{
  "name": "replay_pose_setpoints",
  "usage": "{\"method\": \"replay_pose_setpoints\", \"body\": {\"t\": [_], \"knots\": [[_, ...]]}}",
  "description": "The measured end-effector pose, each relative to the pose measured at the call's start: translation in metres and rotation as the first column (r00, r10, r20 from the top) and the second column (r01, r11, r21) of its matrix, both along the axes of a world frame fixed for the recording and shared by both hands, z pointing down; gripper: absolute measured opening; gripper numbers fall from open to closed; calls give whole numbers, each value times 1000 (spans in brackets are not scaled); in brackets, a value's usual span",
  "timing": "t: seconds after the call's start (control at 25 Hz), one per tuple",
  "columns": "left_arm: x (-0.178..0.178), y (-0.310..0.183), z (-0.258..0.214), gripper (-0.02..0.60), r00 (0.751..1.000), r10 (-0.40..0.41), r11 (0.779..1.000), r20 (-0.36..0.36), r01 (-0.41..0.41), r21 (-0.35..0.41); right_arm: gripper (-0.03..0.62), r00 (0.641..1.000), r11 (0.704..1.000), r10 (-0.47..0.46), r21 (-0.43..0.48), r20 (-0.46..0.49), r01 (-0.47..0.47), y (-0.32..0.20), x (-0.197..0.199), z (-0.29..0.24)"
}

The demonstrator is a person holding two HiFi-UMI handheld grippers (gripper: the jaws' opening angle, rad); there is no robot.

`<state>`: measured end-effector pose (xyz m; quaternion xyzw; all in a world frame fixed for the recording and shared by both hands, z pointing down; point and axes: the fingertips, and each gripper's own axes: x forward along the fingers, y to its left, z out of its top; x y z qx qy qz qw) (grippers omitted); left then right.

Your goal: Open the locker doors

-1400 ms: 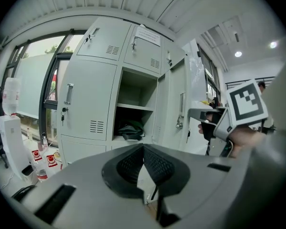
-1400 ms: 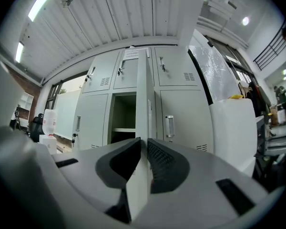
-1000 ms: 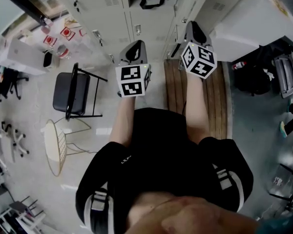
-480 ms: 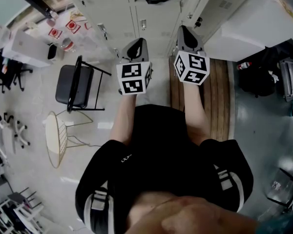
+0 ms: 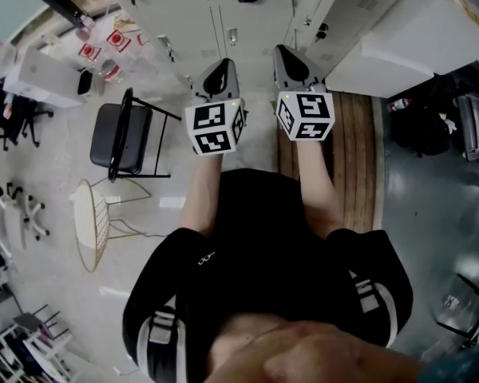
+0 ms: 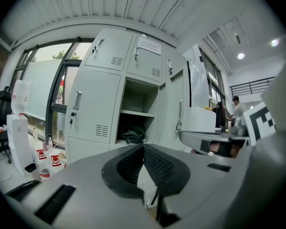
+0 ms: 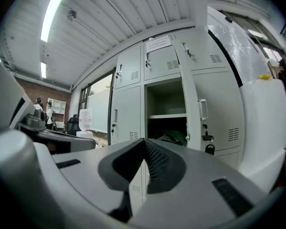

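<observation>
Pale grey lockers (image 7: 133, 75) stand upright, tall doors facing the person. Flanking the open compartment (image 7: 167, 101) (dark bundle (image 7: 174, 137) inside), doors stay closed. Before it, left gripper (image 6: 144, 149) and right gripper (image 7: 144, 144) are clamped together, empty.

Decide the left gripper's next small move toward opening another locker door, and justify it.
Probably open the left gripper and ease it toward the handle of the closed locker door beside the open compartment: its jaws are shut, empty, and well short of that door.
</observation>
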<state>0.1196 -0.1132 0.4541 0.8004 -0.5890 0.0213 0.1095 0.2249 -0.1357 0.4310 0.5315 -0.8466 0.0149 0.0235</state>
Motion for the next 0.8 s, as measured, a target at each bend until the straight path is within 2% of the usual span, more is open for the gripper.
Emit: {"method": "replay_pose_setpoints", "body": {"t": [0.08, 0.2, 0.28, 0.36, 0.48, 0.6, 0.8], "knots": [[2, 0, -1, 11, 1000, -1, 1000, -4, 1, 2, 18, 1000, 1000, -5, -1, -2, 5, 2, 0, 1], [11, 0, -2, 10, 999, 28, 1000, 30, -28, 4, 18, 1000, 1000, -11, -6, -1, 11, 4, 2, 2], [14, 0, -6, 11, 999, 31, 999, 12, -31, 23, 18, 1000, 1000, -15, -7, 1, 15, 5, 2, 2], [15, -1, -8, 11, 1000, 17, 999, -10, -17, 27, 18, 1000, 1000, -19, -7, 4, 19, 5, 2, 2], [14, -3, -4, 11, 1000, 1, 1000, 23, -1, 4, 18, 1000, 1000, -29, -8, 8, 29, 5, 1, 3], [9, 0, -4, 11, 1000, -12, 1000, 4, 12, 4, 18, 999, 999, -44, -14, 14, 44, 5, -3, 4], [-10, 7, -2, 11, 998, -60, 998, 28, 60, 0, 18, 995, 996, -89, -17, 39, 90, 1, -21, 7]]}}
